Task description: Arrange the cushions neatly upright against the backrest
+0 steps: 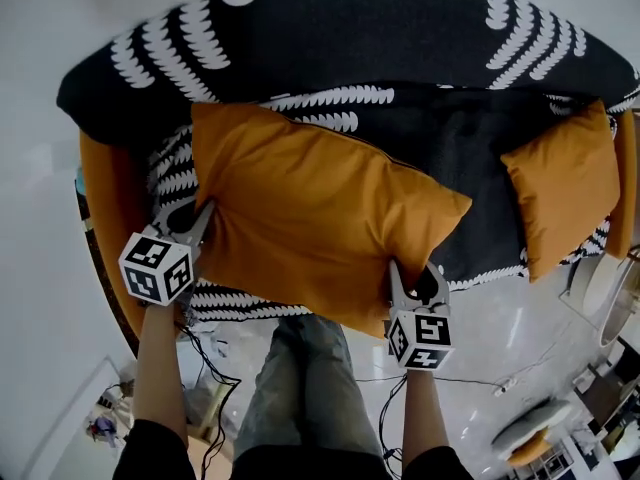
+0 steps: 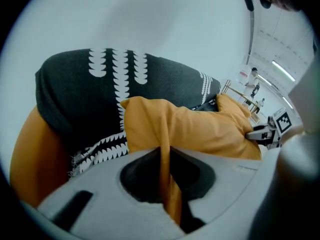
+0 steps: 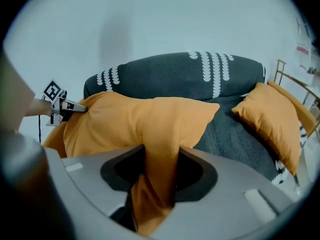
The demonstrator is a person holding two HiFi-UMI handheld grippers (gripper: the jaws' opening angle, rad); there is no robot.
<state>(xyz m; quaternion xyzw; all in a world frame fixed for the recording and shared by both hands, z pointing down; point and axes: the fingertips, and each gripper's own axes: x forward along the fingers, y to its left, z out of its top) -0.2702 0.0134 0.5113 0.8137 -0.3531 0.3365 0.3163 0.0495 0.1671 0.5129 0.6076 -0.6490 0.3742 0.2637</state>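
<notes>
The large orange cushion [image 1: 310,228] lies slanted across the left half of the sofa seat, below the dark patterned backrest [image 1: 350,28]. The left gripper [image 1: 198,223] pinches a thin fold of its left edge, jaws nearly together. The right gripper [image 1: 415,280] clamps a thicker fold at its front edge. A smaller orange cushion [image 1: 562,188] sits well apart at the right end.

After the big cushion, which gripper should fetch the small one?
Right, probably. The small cushion lies at the right end of the sofa, nearer the right gripper; the left gripper grips the big cushion at its left edge.
</notes>
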